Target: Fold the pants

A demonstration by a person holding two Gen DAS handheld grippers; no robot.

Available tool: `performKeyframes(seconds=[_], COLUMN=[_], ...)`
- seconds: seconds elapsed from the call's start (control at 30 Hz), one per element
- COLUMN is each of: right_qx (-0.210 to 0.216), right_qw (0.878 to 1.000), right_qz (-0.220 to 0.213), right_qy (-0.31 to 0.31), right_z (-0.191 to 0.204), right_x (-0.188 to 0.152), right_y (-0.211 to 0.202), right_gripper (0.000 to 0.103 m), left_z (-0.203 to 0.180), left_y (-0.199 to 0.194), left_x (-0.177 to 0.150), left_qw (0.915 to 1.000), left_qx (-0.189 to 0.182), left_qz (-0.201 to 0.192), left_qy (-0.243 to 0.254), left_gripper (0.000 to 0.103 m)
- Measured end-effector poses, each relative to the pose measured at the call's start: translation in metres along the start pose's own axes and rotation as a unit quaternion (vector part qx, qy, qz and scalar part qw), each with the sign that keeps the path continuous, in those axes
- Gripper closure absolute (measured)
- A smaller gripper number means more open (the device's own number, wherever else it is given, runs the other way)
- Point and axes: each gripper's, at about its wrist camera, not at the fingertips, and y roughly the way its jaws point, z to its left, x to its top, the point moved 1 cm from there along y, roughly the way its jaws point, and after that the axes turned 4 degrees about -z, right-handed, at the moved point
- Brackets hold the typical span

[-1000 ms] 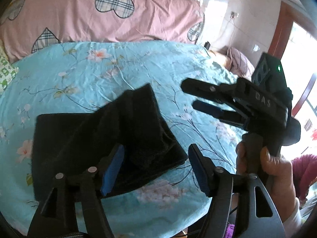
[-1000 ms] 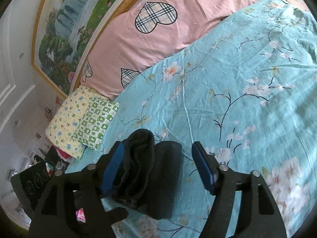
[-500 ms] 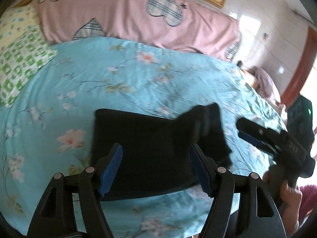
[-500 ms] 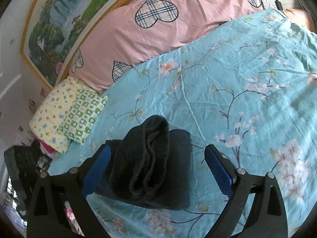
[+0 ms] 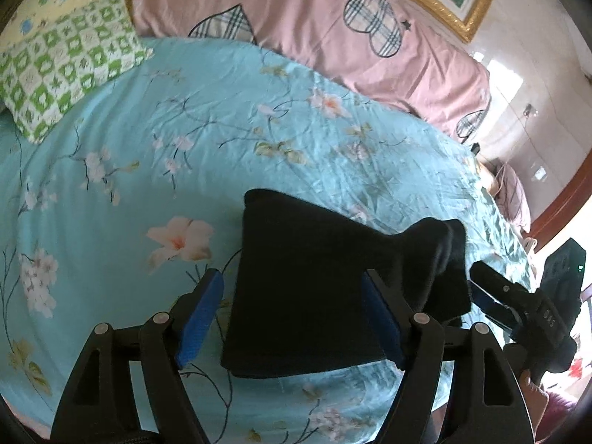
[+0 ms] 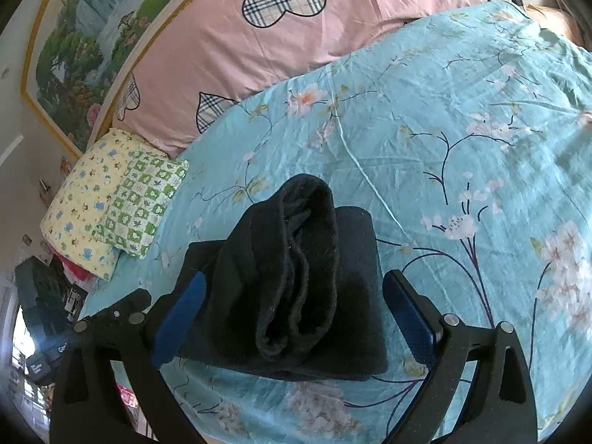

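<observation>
The black pants lie folded on the blue flowered bed sheet near its front edge. One end stands up in a loose hump on top of the flat part. My left gripper is open and hovers just above the left part of the pants. My right gripper is open and empty, straddling the hump from the near side. The right gripper also shows in the left wrist view, at the right end of the pants.
A pink quilt with plaid hearts lies along the headboard. A green and yellow patterned pillow sits at the bed's left side. The bed's front edge is just below the pants. A framed picture hangs behind.
The left gripper has swung left, now above the pants' left part. The right gripper has opened wider and drawn back a little. The raised end has settled into a hump.
</observation>
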Motion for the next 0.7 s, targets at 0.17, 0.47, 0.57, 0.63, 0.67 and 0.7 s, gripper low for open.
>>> performKeyframes(seconds=[0.17, 0.47, 0.57, 0.63, 0.67, 0.7], right_qx=[-0.006, -0.015, -0.02, -0.024, -0.024, -0.023], right_qw=[1.0, 1.0, 0.999, 0.999, 0.999, 0.999], right_qz=[0.006, 0.01, 0.023, 0.025, 0.026, 0.027], right_qy=[0.018, 0.026, 0.026, 0.024, 0.023, 0.022], right_z=[-0.003, 0.0, -0.003, -0.006, -0.008, -0.009], right_x=[0.002, 0.007, 0.004, 0.003, 0.002, 0.002], right_y=[0.006, 0.021, 0.028, 0.031, 0.032, 0.033], right_gripper=[0.006, 0.007, 0.007, 0.007, 0.007, 0.007], left_z=[0.007, 0.008, 0.009, 0.01, 0.011, 0.011], left_y=[0.009, 0.027, 0.035, 0.04, 0.043, 0.046], left_x=[0.0, 0.0, 0.001, 0.002, 0.002, 0.001], left_qw=[0.9999, 0.9996, 0.9995, 0.9992, 0.9991, 0.999], left_qx=[0.004, 0.002, 0.003, 0.001, 0.001, 0.0], left_qz=[0.008, 0.023, 0.028, 0.034, 0.038, 0.04], left_qy=[-0.012, -0.015, -0.018, -0.019, -0.019, -0.02], left_gripper=[0.026, 0.026, 0.026, 0.026, 0.026, 0.025])
